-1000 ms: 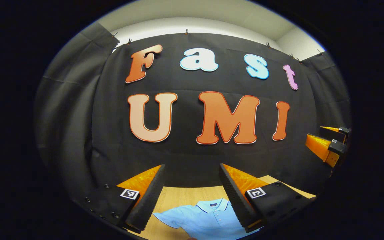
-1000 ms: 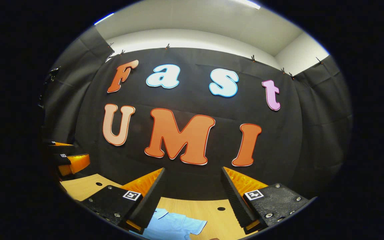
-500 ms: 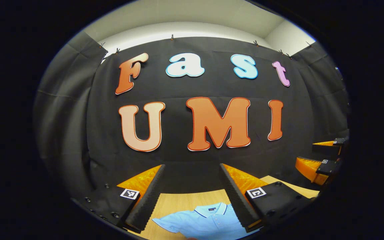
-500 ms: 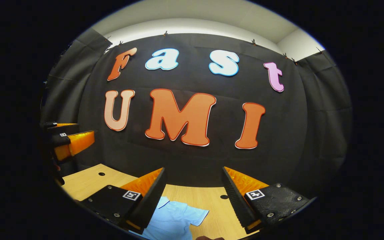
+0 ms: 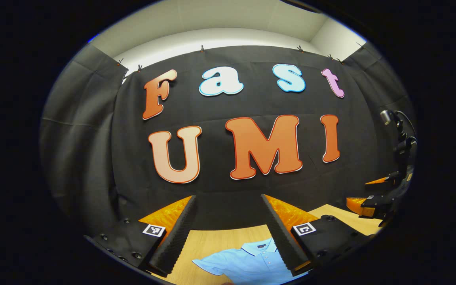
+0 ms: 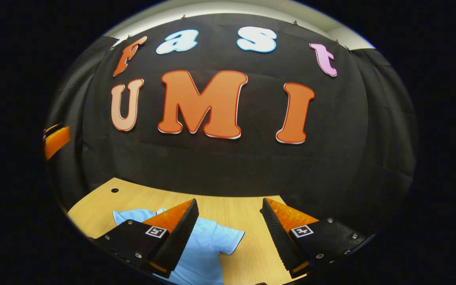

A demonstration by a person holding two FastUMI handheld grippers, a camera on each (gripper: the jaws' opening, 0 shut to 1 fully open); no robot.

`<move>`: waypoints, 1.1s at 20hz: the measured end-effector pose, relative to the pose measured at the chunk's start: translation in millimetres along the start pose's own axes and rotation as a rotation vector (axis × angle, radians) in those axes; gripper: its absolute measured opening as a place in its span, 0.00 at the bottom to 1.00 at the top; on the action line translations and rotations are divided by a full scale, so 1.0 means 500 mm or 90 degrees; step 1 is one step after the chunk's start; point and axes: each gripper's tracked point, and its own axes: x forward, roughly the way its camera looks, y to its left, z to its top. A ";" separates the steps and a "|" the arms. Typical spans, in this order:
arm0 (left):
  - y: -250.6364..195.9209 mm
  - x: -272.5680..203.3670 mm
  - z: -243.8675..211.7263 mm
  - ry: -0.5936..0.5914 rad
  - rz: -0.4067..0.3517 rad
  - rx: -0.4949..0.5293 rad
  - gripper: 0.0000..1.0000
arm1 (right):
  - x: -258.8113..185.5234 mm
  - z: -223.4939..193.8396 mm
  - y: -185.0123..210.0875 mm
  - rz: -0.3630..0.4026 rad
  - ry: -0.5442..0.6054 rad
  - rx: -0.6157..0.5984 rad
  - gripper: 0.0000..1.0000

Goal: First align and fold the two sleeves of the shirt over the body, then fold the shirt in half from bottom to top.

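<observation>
Both of our grippers hang spread wide and empty above the wooden table (image 6: 247, 213). Our right gripper (image 6: 228, 233) has the light blue shirt (image 6: 204, 253) lying flat below and a little to its left, one short sleeve (image 6: 228, 241) reaching out between its fingers. Our left gripper (image 5: 228, 233) looks down on the collar (image 5: 257, 249) and the opposite sleeve (image 5: 208, 266). We judge the right gripper nearer its sleeve, so that fold likely comes first.
</observation>
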 end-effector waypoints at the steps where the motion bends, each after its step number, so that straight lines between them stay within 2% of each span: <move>1: 0.004 -0.002 -0.003 0.004 0.007 0.004 1.00 | 0.012 -0.015 -0.004 0.000 0.019 0.001 0.98; 9: 0.028 -0.021 -0.045 0.047 0.057 0.038 1.00 | 0.121 -0.126 -0.023 0.004 0.134 -0.006 0.97; 13: 0.036 -0.019 -0.076 0.082 0.073 0.059 1.00 | 0.174 -0.215 -0.045 -0.024 0.238 -0.011 0.97; 16: 0.041 -0.024 -0.082 0.094 0.091 0.077 1.00 | 0.211 -0.276 -0.039 -0.014 0.313 -0.006 0.98; 22: 0.054 -0.032 -0.120 0.134 0.118 0.092 1.00 | 0.263 -0.370 -0.050 -0.012 0.415 0.000 0.94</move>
